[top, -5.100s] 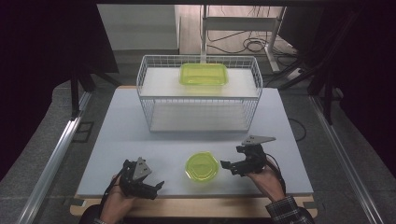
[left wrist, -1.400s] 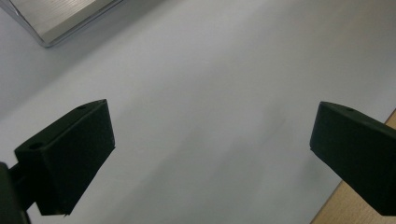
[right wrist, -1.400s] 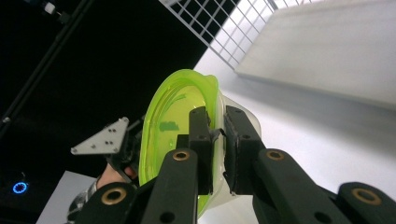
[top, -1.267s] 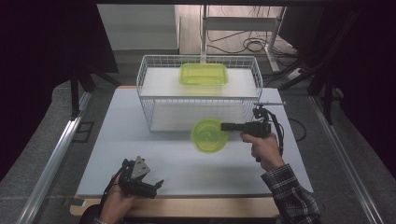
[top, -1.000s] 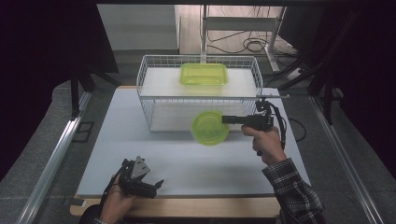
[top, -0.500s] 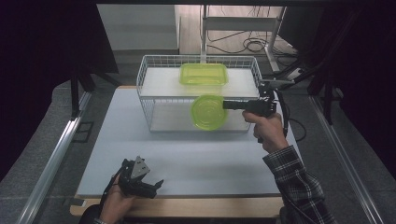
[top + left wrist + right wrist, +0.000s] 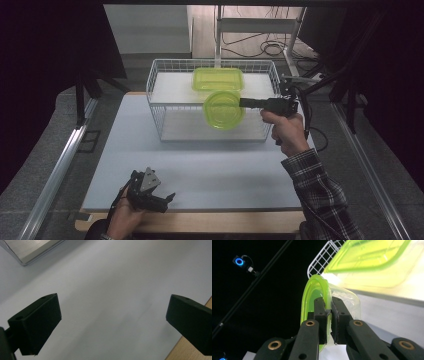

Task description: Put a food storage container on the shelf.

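Observation:
A round green lidded container point(image 7: 224, 110) hangs on edge in the air, just in front of the white wire basket point(image 7: 159, 98). My right gripper point(image 7: 242, 102) is shut on its rim, coming in level from the right. In the right gripper view the pads of my right gripper point(image 7: 329, 307) pinch the green lid and clear wall of the round container point(image 7: 310, 297). A rectangular green container point(image 7: 218, 79) lies inside the basket, just behind the round one, seen close as the rectangular container point(image 7: 372, 260). My left gripper point(image 7: 167, 199) rests open at the table's front left, nothing between the jaws of my left gripper point(image 7: 112, 320).
The white table top point(image 7: 215, 165) lies between the basket and the wooden front edge point(image 7: 210, 220). A metal rail point(image 7: 60, 165) runs along the left side. Cables and dark stands are behind and to the right of the basket.
My right gripper has carried the round container up and away from the table's front to the basket's front. The left gripper has stayed put.

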Tool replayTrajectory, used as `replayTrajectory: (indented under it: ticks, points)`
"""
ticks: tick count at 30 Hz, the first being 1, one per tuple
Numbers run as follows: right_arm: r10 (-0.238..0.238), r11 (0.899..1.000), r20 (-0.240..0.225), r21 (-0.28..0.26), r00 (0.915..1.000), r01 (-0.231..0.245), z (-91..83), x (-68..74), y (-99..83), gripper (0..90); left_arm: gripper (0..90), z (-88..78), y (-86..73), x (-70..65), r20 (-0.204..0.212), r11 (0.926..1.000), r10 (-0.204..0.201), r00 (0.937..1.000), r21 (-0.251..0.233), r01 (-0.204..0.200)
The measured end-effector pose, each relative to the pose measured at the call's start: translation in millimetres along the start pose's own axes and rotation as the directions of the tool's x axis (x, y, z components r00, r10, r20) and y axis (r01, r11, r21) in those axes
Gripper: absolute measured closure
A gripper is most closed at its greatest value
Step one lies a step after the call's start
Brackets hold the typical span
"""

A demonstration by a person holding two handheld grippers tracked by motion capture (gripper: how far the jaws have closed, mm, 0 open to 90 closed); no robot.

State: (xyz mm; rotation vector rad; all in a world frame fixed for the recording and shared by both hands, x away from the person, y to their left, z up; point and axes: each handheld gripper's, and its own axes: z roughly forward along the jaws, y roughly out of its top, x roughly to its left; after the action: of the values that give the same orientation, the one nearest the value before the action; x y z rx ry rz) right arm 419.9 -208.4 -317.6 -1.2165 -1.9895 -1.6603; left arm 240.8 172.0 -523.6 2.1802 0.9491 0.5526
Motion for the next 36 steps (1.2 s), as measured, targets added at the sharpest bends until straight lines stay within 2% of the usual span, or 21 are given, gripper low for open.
replayTrajectory:
  ticks: [4,11,16,20,27,36]
  points:
    - [0.022,1.000,-0.016,-0.021,0.9996,-0.022,-1.9,3.5,9.1,83.4,0.0,0.0,0.0,-0.1,0.002,1.0000,-0.003,1.0000,-0.003,0.003]
    - [0.034,0.998,-0.032,-0.061,0.9989,-0.036,-2.2,10.6,26.4,83.4,0.0,-0.3,0.1,0.2,0.003,1.0000,-0.004,1.0000,-0.003,0.004]
    - [0.022,0.995,-0.012,-0.092,0.9997,-0.023,0.1,17.0,42.6,83.4,0.0,-0.5,0.1,0.4,0.003,1.0000,-0.003,1.0000,-0.004,0.003]
    - [0.018,0.994,0.022,-0.111,0.9996,-0.015,6.0,19.1,56.2,83.4,0.0,-1.5,0.1,1.0,0.002,1.0000,-0.005,1.0000,-0.009,0.005]
    - [0.049,0.989,0.064,-0.144,0.9968,-0.039,19.3,11.7,76.0,83.3,0.0,-3.2,0.1,2.3,-0.001,0.9998,-0.007,1.0000,-0.017,0.007]
    - [0.086,0.985,0.100,-0.158,0.9912,-0.070,38.4,-2.5,89.9,83.2,0.0,-4.1,0.0,3.1,0.001,0.9999,-0.002,1.0000,-0.014,0.002]
